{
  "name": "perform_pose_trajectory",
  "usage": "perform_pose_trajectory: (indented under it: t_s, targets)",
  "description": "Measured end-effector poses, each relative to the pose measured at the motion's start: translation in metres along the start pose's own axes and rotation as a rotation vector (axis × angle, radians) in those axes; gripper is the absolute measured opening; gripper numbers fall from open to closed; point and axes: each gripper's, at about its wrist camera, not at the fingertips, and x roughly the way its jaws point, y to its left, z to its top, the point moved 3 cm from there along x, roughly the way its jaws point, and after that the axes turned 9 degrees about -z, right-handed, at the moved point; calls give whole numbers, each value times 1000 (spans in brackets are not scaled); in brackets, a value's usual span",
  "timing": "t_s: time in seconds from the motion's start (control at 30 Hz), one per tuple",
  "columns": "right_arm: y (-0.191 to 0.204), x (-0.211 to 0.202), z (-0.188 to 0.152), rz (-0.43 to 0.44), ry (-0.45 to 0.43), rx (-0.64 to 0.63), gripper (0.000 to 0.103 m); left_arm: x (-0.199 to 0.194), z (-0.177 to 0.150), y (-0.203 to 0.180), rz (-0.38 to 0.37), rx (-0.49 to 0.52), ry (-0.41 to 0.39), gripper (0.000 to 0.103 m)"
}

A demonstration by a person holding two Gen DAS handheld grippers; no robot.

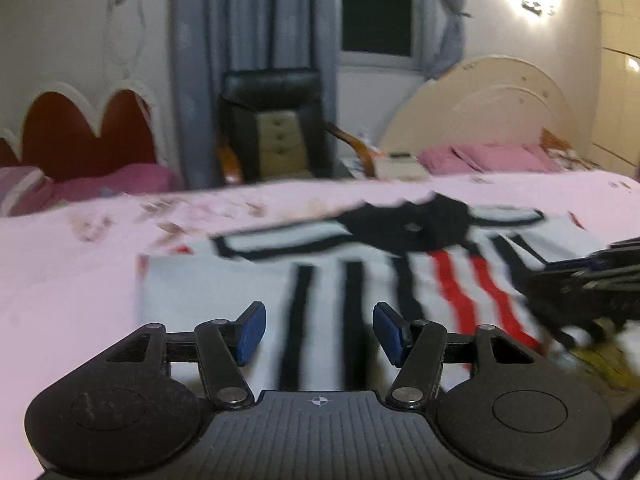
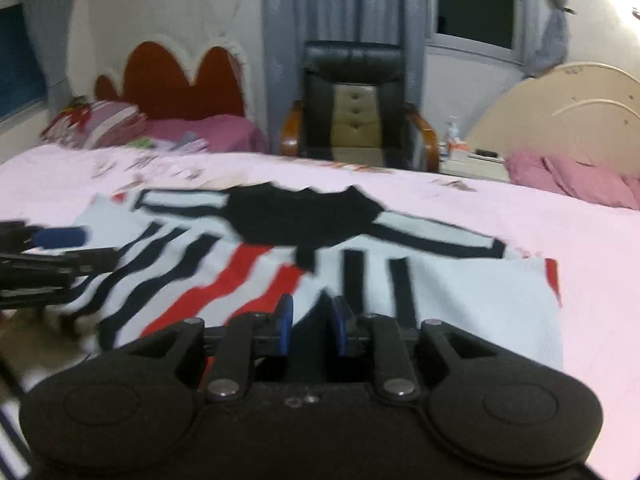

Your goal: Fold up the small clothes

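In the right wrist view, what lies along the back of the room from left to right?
Red scalloped headboard → black armchair → small bottle → cream rounded headboard.

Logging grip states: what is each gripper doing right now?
Left gripper: open, holding nothing, above the striped shirt.
Right gripper: jaws narrowly apart; grip cannot be told.

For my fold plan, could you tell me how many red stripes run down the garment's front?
2. Both red stripes lie side by side on the striped garment, just below its black collar area. Folds may hide others.
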Motion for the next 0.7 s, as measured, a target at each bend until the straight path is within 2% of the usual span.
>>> perform_pose_trajectory:
  t_s: [0.07,0.1,0.13,0.17,0.4,0.5,0.53,0.57,0.6,0.63,0.7]
  targets:
    - [2,1,-11,-2,26,-57,20,8,-11,-3,16,-1,43,59]
    - [-1,4,-19,-24,39,-78,20,8,-17,-1,13,-20,36,61]
    - [-7,3,-23,-19,21,-70,21,6,-19,2,20,-38,31,69]
    - [-14,2,-24,-17,23,-54,21,5,-20,5,41,-45,34,72]
    - [-34,-1,-29,-19,28,-50,23,-5,-22,4,110,-17,53,73]
    - [-34,-7,-25,-19,28,-47,23,-15,-18,-6,114,-2,32,73]
    - [-35,-12,-24,-7,5,-38,24,-8,-23,-7,155,29,77,73]
    - [-36,-10,-26,-5,7,-37,24,-4,-28,-6,166,30,97,77]
    - [-36,0,-31,-8,49,-46,25,-3,-30,-2,175,5,86,81]
    - [-36,1,-33,-2,28,-46,26,-2,-28,0,189,-4,94,87]
    - [-37,2,-32,8,29,-67,26,-2,-25,0,203,-7,112,88]
